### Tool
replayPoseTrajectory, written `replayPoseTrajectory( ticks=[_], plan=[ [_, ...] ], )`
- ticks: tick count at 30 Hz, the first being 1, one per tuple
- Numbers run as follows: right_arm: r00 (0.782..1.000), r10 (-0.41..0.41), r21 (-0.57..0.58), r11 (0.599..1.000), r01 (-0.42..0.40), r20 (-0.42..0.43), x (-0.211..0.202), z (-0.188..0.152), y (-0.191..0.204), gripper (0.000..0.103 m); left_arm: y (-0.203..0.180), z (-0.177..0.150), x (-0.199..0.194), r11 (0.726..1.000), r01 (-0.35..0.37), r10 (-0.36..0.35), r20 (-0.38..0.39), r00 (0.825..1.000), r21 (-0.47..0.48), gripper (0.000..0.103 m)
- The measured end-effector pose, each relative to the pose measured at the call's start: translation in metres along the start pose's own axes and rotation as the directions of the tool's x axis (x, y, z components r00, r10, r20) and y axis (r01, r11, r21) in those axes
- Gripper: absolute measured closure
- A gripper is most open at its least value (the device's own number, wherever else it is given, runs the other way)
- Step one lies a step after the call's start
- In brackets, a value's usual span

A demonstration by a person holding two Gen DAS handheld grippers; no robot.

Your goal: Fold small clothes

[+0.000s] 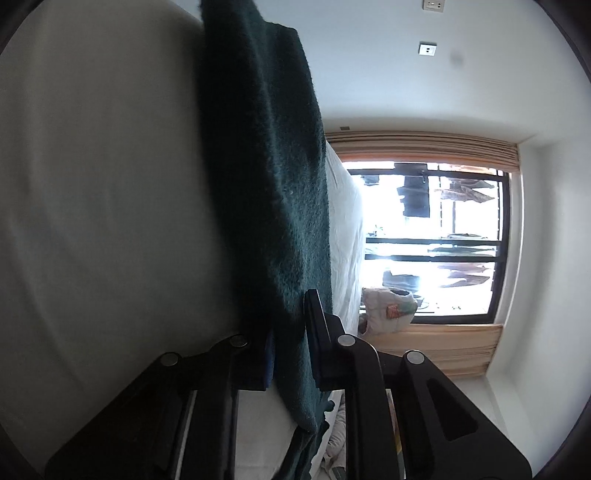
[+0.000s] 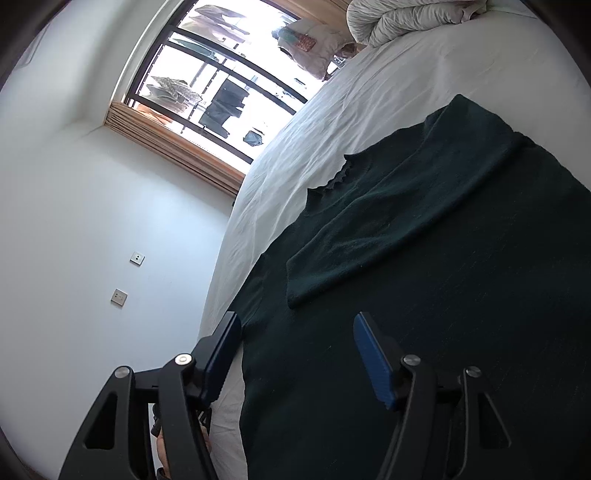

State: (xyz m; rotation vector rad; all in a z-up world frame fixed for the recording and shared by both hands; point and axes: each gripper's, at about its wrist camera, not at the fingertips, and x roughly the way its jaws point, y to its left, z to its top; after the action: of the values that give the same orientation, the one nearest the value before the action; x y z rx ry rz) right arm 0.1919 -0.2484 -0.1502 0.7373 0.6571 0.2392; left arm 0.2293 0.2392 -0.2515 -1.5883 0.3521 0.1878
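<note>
In the left wrist view the left gripper (image 1: 288, 339) is pinching an edge of the dark green sweater (image 1: 266, 177) at lower centre, its jaws pressed onto the cloth, which is running away from the fingers as a long band towards the top of the frame over the white bed (image 1: 92, 184); so the left hand is already on the garment, and its long axis is lying straight ahead of that gripper; in the right wrist view the right gripper (image 2: 295, 354) is hovering spread apart at the bottom of the frame, holding nothing, its left finger (image 2: 221, 354) sitting over the sweater's border where it meets the sheet, its right finger over the cloth itself; just ahead, a sleeve (image 2: 388, 229) is lying folded across the body of the sweater, slanting from centre to upper right, with the collar (image 2: 332, 177) beyond it; nothing seems to be blocking a pinch; farther off, a rumpled duvet (image 2: 399, 22) is heaped at the top right, and a window (image 2: 221, 74) is glaring at the upper left.
</note>
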Motion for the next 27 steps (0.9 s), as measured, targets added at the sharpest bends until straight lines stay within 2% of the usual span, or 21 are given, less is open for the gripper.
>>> replayPoseTrajectory(
  ticks=[10,17,22,24,27],
  plan=[
    [0.999,0.013,-0.012,1.000,-0.013,-0.042,0.016,-0.005,0.000,0.038,0.007,0.000,0.004,0.990,0.061,-0.056,0.039,0.998,-0.126,0.087],
    [0.999,0.020,-0.003,1.000,-0.020,-0.036,0.015,-0.003,-0.007,0.039,0.009,-0.003,-0.004,0.990,0.098,-0.087,0.105,0.991,-0.105,0.087],
    [0.999,0.030,0.006,1.000,-0.030,-0.035,0.016,-0.004,-0.012,0.040,0.008,-0.008,-0.003,0.988,0.126,-0.117,0.096,0.988,-0.087,0.087],
    [0.999,0.033,0.005,0.999,-0.033,-0.032,0.014,-0.004,-0.013,0.041,0.010,-0.001,-0.011,0.993,0.100,-0.094,0.085,0.992,-0.061,0.090],
    [0.999,0.033,0.011,0.999,-0.033,-0.025,0.010,-0.002,-0.019,0.041,-0.004,-0.001,-0.021,1.000,0.028,-0.028,0.141,0.990,0.002,0.096]
  ],
)
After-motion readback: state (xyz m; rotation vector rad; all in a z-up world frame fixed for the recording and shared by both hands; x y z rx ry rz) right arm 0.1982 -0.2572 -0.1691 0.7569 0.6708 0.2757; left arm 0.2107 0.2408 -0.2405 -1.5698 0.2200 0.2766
